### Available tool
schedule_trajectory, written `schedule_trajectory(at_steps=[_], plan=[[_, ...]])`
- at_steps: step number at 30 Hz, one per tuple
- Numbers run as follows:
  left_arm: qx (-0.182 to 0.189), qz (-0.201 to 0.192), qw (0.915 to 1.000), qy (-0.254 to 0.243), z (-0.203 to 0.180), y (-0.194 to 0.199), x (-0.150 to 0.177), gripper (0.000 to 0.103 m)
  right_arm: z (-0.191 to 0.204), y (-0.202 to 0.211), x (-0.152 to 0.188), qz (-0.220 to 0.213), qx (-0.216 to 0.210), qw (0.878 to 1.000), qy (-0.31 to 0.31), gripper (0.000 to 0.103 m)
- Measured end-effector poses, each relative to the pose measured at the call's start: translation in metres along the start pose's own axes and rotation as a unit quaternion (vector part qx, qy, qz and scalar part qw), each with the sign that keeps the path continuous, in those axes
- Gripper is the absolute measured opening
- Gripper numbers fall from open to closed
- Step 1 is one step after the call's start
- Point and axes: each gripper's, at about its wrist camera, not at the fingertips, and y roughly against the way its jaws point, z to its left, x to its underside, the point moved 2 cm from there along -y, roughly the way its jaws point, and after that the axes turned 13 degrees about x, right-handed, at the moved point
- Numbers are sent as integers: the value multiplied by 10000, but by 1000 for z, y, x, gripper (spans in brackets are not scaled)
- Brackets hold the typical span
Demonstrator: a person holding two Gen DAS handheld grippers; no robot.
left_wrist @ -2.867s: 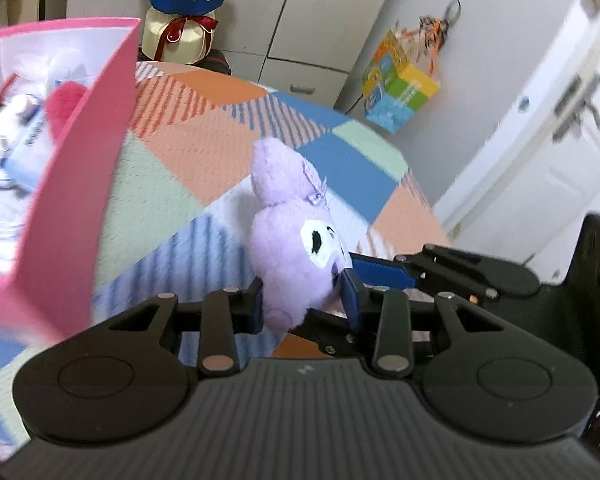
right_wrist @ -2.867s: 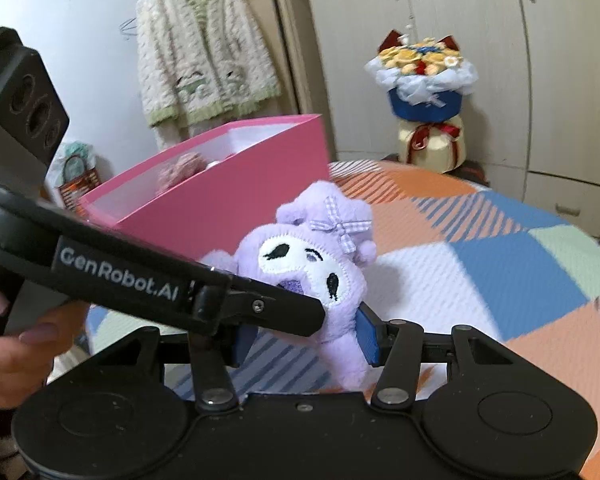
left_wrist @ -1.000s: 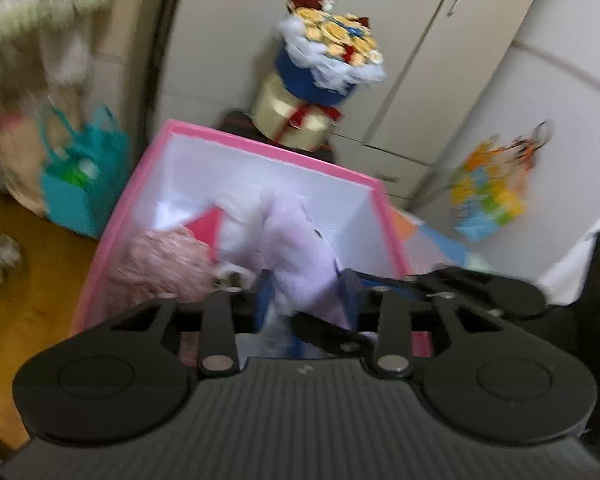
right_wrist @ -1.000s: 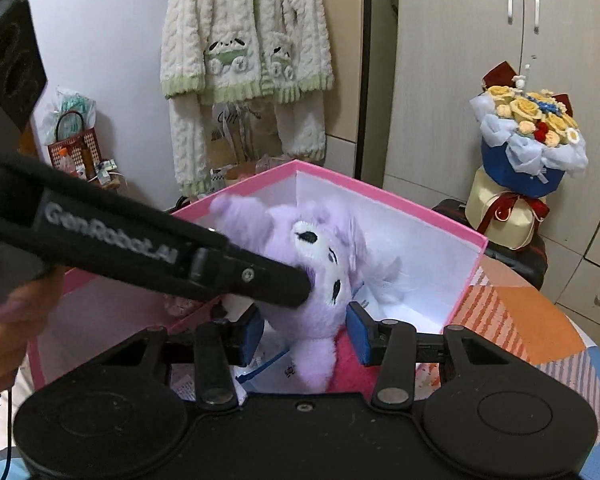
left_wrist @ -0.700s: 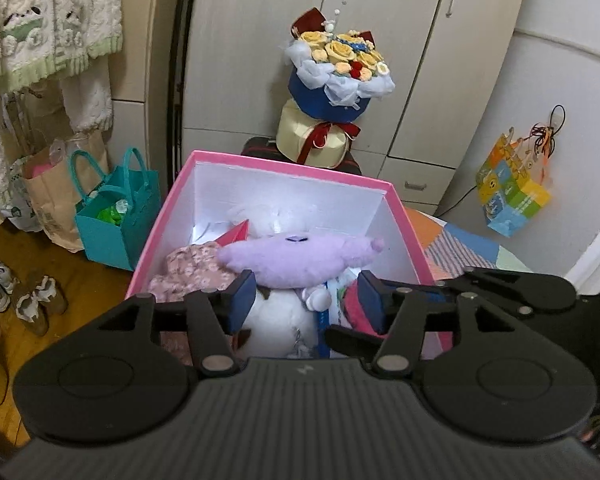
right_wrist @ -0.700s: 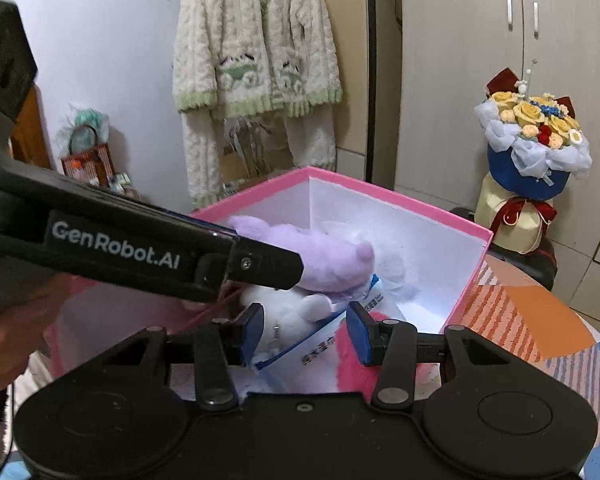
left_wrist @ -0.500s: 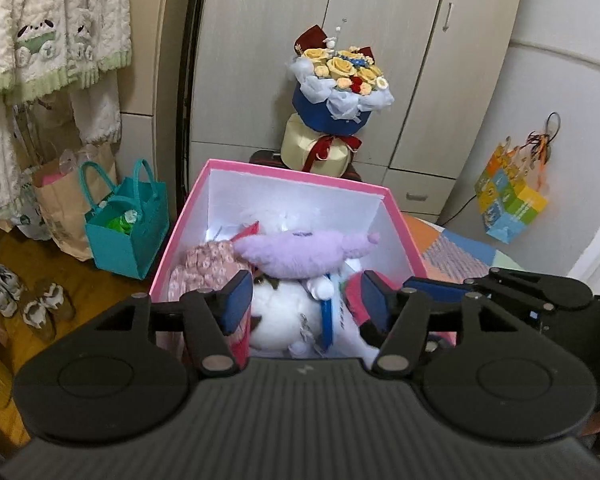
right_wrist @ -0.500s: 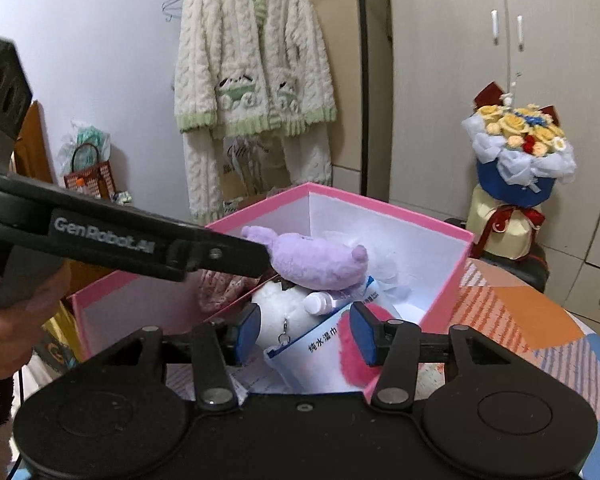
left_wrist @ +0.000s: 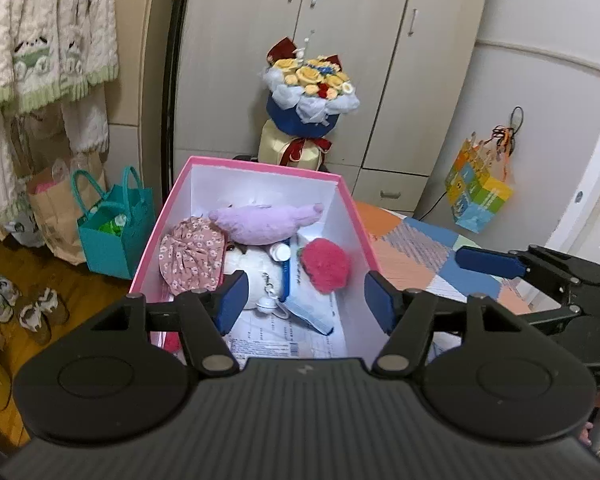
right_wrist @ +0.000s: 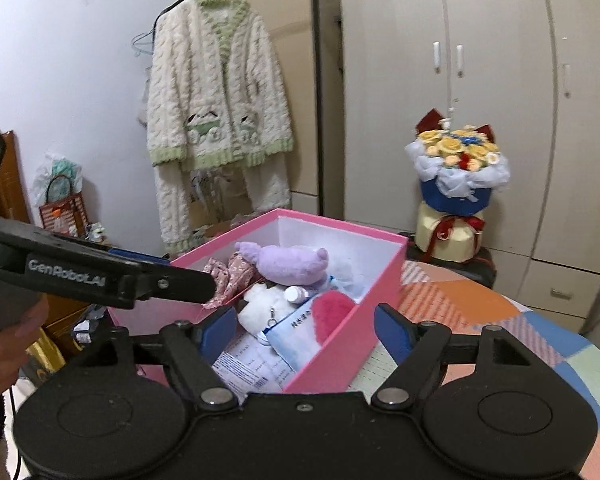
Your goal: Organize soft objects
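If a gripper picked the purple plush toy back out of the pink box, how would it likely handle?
The purple plush toy looks stuffed and fuzzy, so it would probably squash between the pads and its ears droop. It lies loosely atop other soft items in the pink box, so it likely lifts free easily. Rolling seems unlikely.

A pink box (left_wrist: pixel 354 216) rests on the patchwork-covered bed (left_wrist: pixel 424 252).

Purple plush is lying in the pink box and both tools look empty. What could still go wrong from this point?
1. The purple plush toy lies on top of the pile in the pink cardboard box, so it may roll off.
2. The left tool and right tool, jaws opening with nothing between them, sit close together; the right tool's blue pad is beside the left tool, so they could knock.
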Motion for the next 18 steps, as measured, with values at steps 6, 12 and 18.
schedule_trajectory(at_steps=[6,12,18], plan=[[67,-73,9998,-200,-23,20,7,63,-14,28,8,-41,304,9993,-213,83],[190,-263,9987,-397,-50,46,19,71,-27,56,18,-110,453,9982,-382,84],[130,-321,9979,-553,-66,56,33,74,-32,78,28,-99,468,9982,-356,86]])
